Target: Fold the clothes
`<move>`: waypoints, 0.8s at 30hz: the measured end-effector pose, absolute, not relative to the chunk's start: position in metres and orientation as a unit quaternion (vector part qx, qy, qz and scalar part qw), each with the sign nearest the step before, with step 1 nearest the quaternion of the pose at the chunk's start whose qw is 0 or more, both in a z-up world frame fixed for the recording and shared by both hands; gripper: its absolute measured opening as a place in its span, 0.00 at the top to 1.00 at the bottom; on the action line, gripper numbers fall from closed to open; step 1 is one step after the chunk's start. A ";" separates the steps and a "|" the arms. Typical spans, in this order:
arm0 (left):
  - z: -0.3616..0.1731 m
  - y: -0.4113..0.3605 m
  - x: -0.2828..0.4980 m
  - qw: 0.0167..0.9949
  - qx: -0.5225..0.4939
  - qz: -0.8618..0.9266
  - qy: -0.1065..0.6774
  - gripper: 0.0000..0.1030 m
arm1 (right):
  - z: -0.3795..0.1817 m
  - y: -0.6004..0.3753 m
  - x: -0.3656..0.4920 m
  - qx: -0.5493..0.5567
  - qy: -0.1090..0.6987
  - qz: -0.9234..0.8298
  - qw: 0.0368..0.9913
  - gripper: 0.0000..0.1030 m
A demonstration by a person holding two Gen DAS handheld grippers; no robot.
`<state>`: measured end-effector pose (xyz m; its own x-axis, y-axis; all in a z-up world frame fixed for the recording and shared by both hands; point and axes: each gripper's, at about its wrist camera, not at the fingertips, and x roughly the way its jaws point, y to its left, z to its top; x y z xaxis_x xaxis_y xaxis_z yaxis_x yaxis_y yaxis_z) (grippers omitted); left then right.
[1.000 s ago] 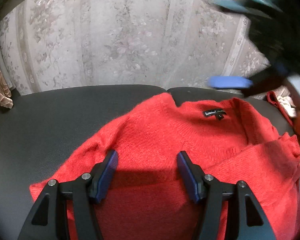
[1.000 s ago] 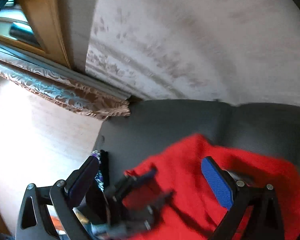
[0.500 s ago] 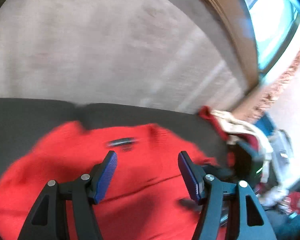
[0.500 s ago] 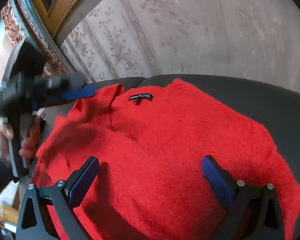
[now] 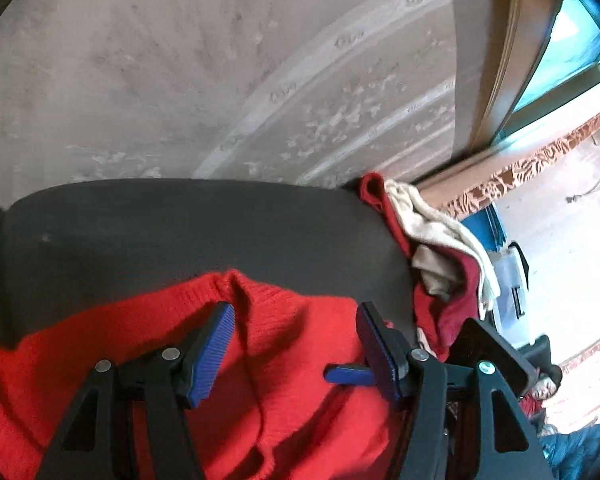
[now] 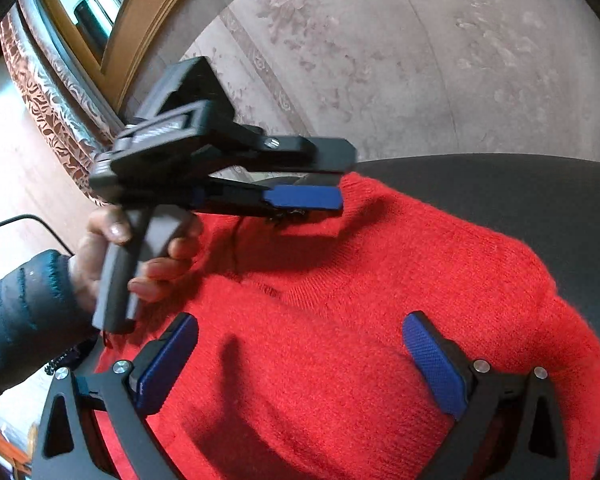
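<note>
Red fuzzy knitted sweater [image 6: 360, 300] lies flat on the dark padded seat [image 5: 180, 232], both tools, left [image 5: 296, 344] and right [image 6: 300, 364], wide open and empty; pinch only the upper layer near the neckline.

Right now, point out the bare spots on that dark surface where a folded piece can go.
Bare dark surface runs between the wall and the red sweater, and right of the sweater in the right wrist view. Crowded: the clothes pile at its edge.
</note>
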<state>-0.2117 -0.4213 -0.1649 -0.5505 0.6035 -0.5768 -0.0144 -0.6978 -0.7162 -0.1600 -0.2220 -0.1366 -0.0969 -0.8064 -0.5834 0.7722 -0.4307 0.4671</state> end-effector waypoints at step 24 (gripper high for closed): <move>-0.143 -0.432 -0.221 0.075 -0.381 0.862 -0.326 0.55 | -0.138 -0.206 -0.163 0.398 -0.045 -0.744 0.534 0.00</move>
